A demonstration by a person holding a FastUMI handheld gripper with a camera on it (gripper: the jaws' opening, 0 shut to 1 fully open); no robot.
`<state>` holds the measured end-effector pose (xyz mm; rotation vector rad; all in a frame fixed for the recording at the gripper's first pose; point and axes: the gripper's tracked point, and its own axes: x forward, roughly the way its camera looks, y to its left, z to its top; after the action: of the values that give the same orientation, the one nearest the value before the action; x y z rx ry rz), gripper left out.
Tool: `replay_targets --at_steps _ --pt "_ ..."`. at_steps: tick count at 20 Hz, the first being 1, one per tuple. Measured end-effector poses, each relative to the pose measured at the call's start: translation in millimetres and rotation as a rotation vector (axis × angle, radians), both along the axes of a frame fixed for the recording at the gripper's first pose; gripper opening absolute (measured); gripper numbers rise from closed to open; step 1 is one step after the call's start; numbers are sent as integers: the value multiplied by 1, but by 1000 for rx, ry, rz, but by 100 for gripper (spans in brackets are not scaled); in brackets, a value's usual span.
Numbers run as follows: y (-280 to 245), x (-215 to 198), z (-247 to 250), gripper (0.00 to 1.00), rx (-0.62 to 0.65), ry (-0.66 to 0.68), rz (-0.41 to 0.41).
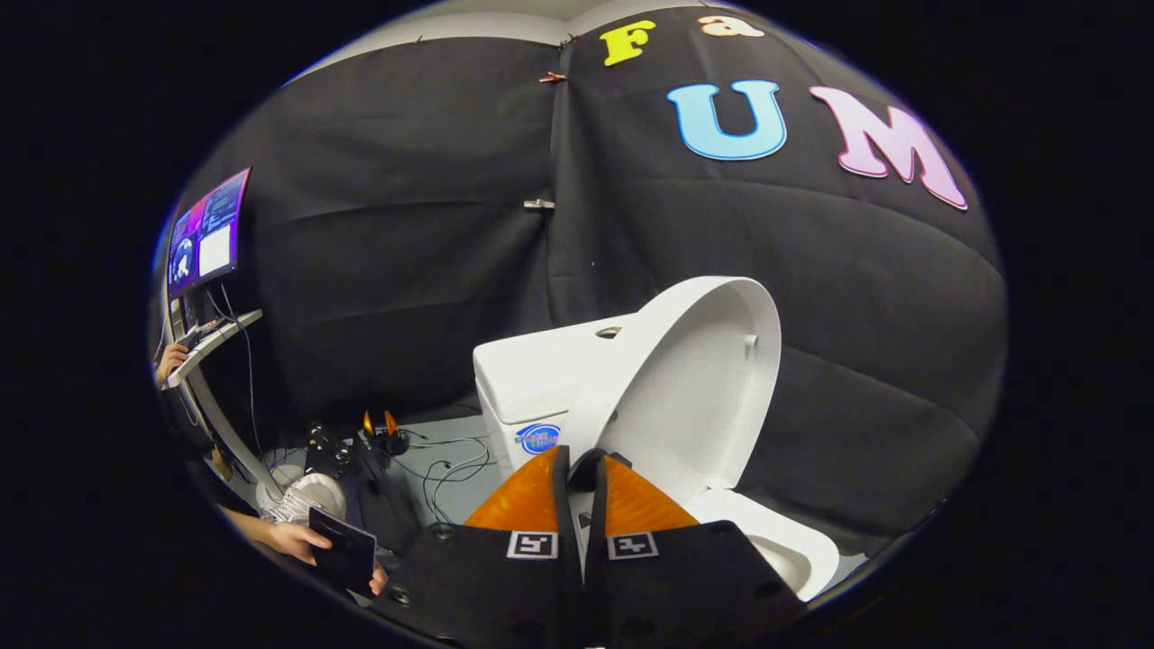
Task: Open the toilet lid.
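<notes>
The white toilet lid stands raised, tilted back toward the tank, with its hollow underside facing me. Below it the seat and bowl rim lie uncovered, just to the right of the fingers. My gripper is at the lid's lower left rim. Its two fingers are drawn close together, with the rim pinched between their tips. A thin gap stays between the fingers behind the tips.
Black cloth walls close the booth behind and to the right of the toilet. On the floor left of the tank lie cables and small gear. Farther left are a monitor on a stand and a person's hand holding a dark tablet.
</notes>
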<state>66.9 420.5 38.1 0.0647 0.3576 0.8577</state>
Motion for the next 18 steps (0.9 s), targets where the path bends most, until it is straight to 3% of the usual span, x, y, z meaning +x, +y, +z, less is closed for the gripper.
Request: replay_targets --at_steps 1,3,5,9,10,13,18 --pt "6 -2 -1 6 6 11 14" --pt "15 -7 -3 21 11 25 45" --pt "22 -12 -6 25 12 38 70" --pt "26 -27 -36 90 -59 42 115" --pt "24 -30 -37 98 -66 28 121" --pt "17 -24 -37 99 -87 -14 93" --pt "4 -14 -20 99 -2 25 46"
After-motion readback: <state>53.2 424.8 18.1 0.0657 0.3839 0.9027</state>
